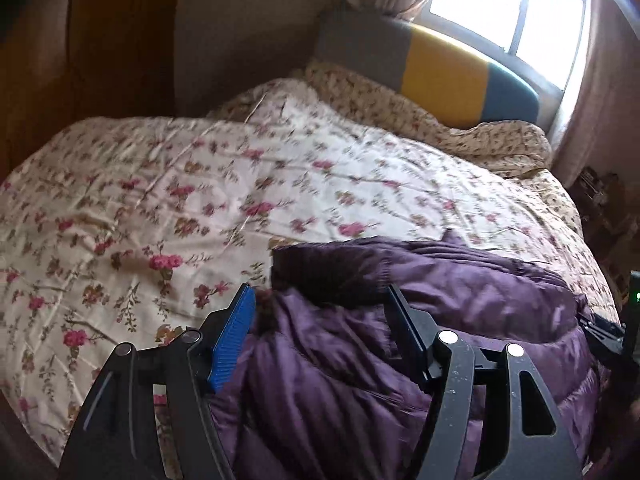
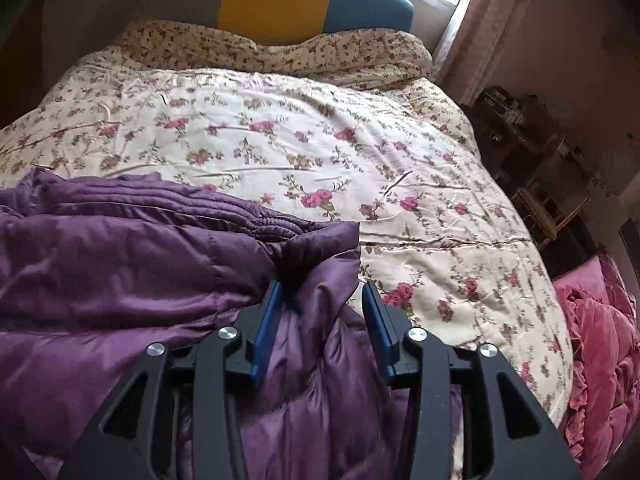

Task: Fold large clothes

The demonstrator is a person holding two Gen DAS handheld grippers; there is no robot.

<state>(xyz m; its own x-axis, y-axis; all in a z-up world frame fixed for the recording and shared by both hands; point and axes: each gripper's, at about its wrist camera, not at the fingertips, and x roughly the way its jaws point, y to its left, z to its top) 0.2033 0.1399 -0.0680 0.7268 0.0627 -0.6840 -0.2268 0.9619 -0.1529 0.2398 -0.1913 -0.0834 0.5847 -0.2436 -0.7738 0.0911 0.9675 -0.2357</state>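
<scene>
Both tools gape over the purple jacket on the bed: left tool wide, right tool narrower, neither gripping fabric.

This is a bedroom in a home. A wide bed is covered with a floral quilt, and a padded headboard in grey, yellow and teal stands under a bright window with pale curtains. A pink quilted blanket lies beside the bed, and dark cluttered furniture stands near the wall.
</scene>
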